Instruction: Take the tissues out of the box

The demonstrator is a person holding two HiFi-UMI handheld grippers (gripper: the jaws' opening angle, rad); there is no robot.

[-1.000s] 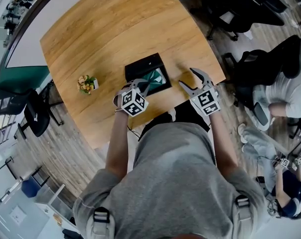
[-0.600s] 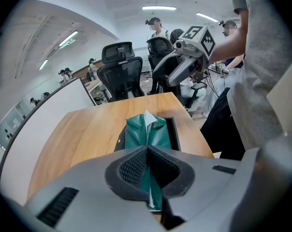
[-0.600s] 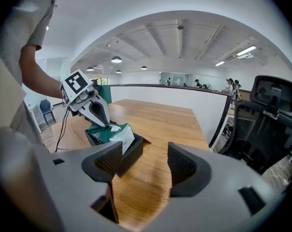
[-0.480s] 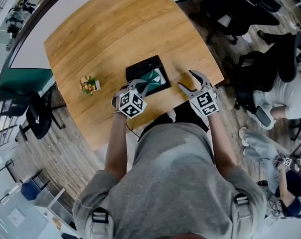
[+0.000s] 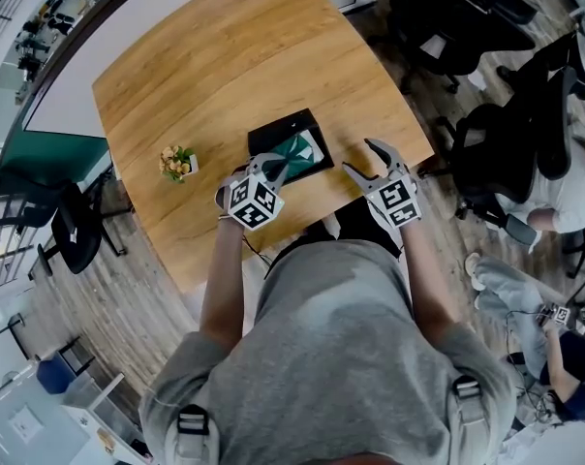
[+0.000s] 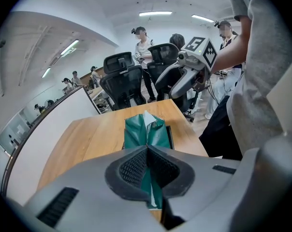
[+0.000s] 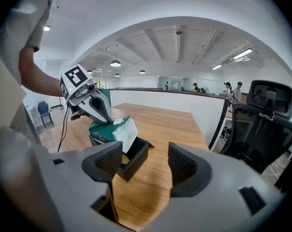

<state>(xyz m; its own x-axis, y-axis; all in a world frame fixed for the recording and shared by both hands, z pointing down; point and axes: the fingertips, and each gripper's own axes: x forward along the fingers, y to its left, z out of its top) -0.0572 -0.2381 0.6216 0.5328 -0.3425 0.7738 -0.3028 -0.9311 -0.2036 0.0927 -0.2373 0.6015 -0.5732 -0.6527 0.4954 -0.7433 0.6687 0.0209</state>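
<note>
**A:** Starting at the left of the counter (image 5: 225, 56), what's there?

**B:** A small potted plant (image 5: 176, 161), at nine o'clock from the box (image 5: 283, 126). It is well apart from the box and looks to be no part of the job.

**A:** And the left claw (image 5: 273, 166)?

**B:** It comes in from about seven o'clock of the box and is clamped on the top fold of the green tissue pack (image 5: 300, 151). In the left gripper view its pads (image 6: 134, 168) are pressed together with the wrapper pinched between them.

**A:** Which step is that, then?

**B:** The lift-out, I'd judge. In the right gripper view the tissue pack (image 7: 112, 129) hangs tilted, its upper part above the rim and its lower corner down inside the black box (image 7: 136, 161). So it's partly out, not clear.

**A:** What does the next move need?

**B:** A straight raise until the bottom clears the rim, then a bare spot on the counter to set it down. The box looks light, so it may ride up with the pack.

**A:** Could the right claw (image 5: 360, 158) help?

**B:** Probably. It sits at four o'clock of the box, its jaws wide apart with nothing between them and touching nothing.

**A:** How are the arms posed?

**B:** Both forearms reach forward from the torso. The left claw pitches steeply down at the pack. The right tilts more gently and points toward one o'clock.
</note>
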